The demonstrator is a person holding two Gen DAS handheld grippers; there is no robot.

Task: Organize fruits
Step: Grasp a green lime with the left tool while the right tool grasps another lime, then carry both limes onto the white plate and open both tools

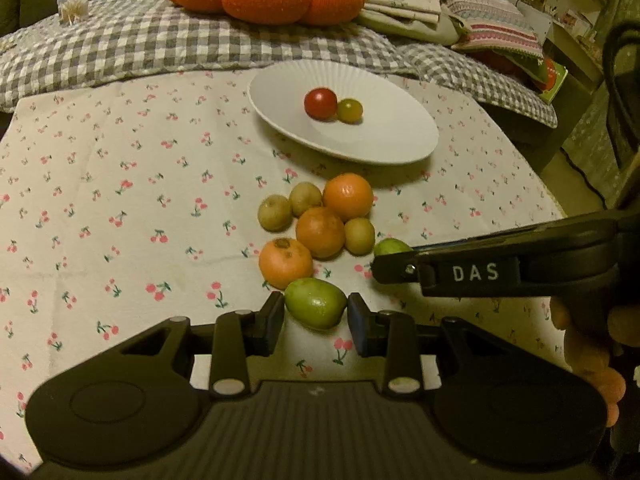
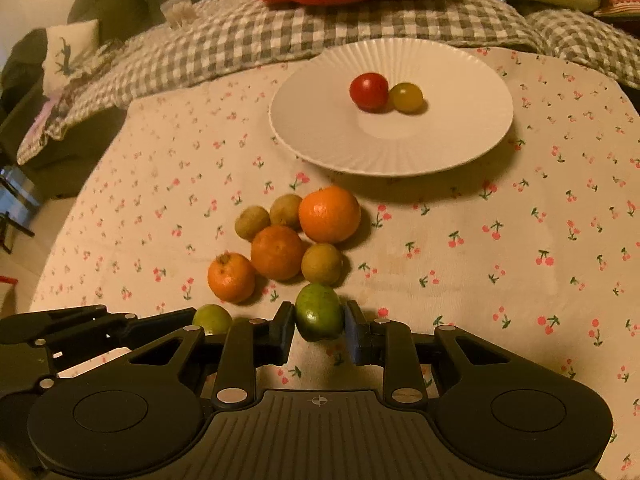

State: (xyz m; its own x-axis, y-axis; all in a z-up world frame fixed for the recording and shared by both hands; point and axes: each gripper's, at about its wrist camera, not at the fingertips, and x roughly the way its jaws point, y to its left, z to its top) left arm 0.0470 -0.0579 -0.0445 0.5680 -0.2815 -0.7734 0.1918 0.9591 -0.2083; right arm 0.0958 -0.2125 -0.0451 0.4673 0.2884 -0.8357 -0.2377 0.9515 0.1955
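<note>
Both tongs clamping green fruits: left tongs [image 1: 316,314] squeezing one green fruit [image 1: 315,303], right tongs [image 2: 318,330] pinching another [image 2: 319,312], just beside oranges [image 2: 277,253] on the worktop [image 2: 440,240].

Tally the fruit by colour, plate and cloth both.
Orange: 3, on the cloth, e.g.
Brown-yellow: 3, in the same cluster, e.g.
Green: 2, one between each hand-held gripper's fingers
Red: 1, on the plate
Yellow-green: 1, beside it on the plate
Total: 10

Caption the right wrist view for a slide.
Right gripper shut on a green fruit; white plate beyond holds two cherry tomatoes.
</note>
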